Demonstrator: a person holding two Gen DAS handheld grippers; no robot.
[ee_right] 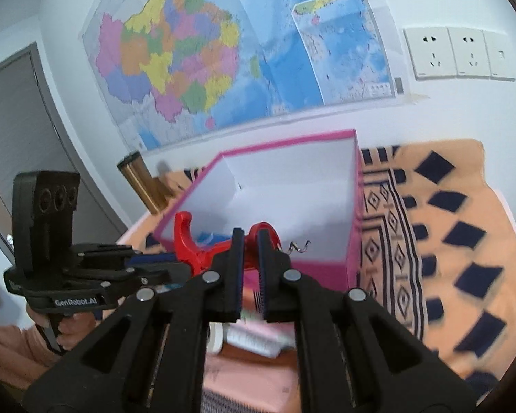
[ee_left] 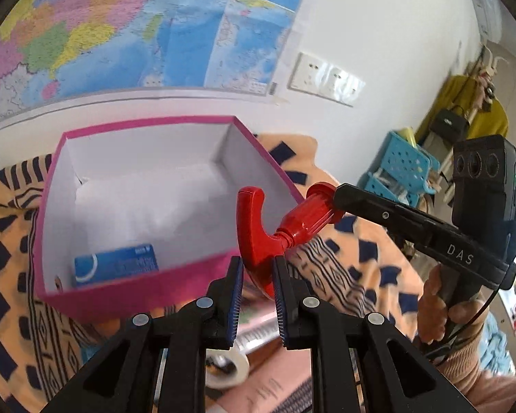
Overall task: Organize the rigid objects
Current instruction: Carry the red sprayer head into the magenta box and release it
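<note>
Both grippers clamp a red plastic toy claw hammer (ee_left: 258,241) above the near rim of a pink open cardboard box (ee_left: 96,296): left gripper (ee_left: 256,296) fingers on its head, right gripper (ee_right: 249,268) fingers on its handle. Blur obscures the box's contents.

A large coloured map (ee_right: 223,55) hangs on the white wall, with a smaller blue inset map (ee_right: 344,44) at its right edge. Right of it, 3 white plates form a row: 2 sockets (ee_right: 447,53) and 1 switch (ee_right: 500,56). An orange cloth (ee_right: 464,223) with dark blue diamonds and stripes covers the surface. A grey door (ee_right: 13,137) stands at the left. In the left wrist view, blue perforated baskets (ee_left: 406,165) sit in the far corner, a yellow garment (ee_left: 464,103) hanging behind them.
</note>
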